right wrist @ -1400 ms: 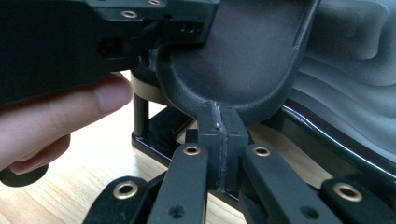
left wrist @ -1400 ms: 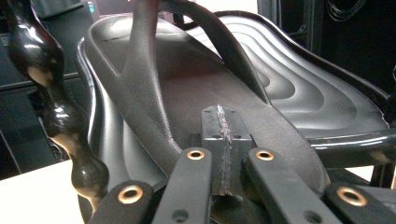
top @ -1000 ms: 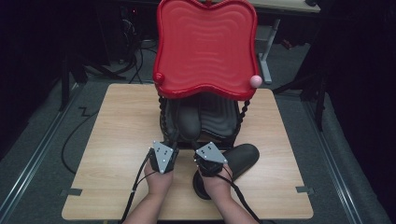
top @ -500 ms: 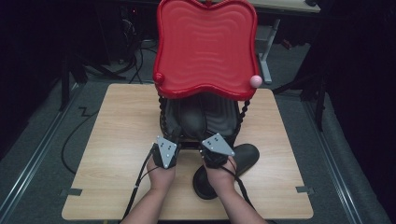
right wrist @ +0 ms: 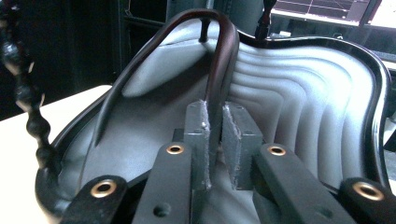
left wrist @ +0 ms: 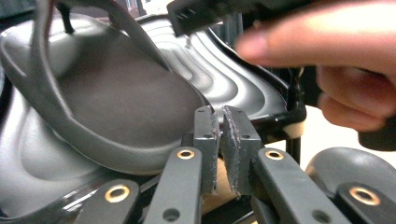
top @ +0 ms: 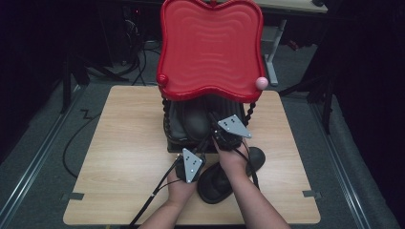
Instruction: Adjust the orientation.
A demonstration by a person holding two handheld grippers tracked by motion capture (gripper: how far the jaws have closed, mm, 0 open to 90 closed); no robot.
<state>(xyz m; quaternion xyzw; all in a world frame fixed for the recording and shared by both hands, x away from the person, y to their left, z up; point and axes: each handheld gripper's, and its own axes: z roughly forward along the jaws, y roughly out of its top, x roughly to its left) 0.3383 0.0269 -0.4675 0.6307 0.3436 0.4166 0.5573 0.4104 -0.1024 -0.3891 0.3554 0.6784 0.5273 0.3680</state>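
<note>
We find a two-tier stand on the wooden table (top: 119, 157): a red tray (top: 210, 47) on top, and a black ribbed tray (right wrist: 299, 107) beneath, joined by beaded black posts (top: 250, 110). A dark flip-flop (left wrist: 102, 107) lies in the lower tray. A second flip-flop (top: 224, 176) rests on the table just in front of the stand, partly under the person's forearms.

The right gripper (right wrist: 215, 140) reaches under the red tray, and its jaws are pinched on the strap (right wrist: 219, 60) of the flip-flop in the tray. In its own view, the left gripper (left wrist: 219, 144) has its jaws pressed together with nothing between them, just in front of that flip-flop's heel edge. The right hand (left wrist: 336, 51) appears blurred in the left gripper view.
</note>
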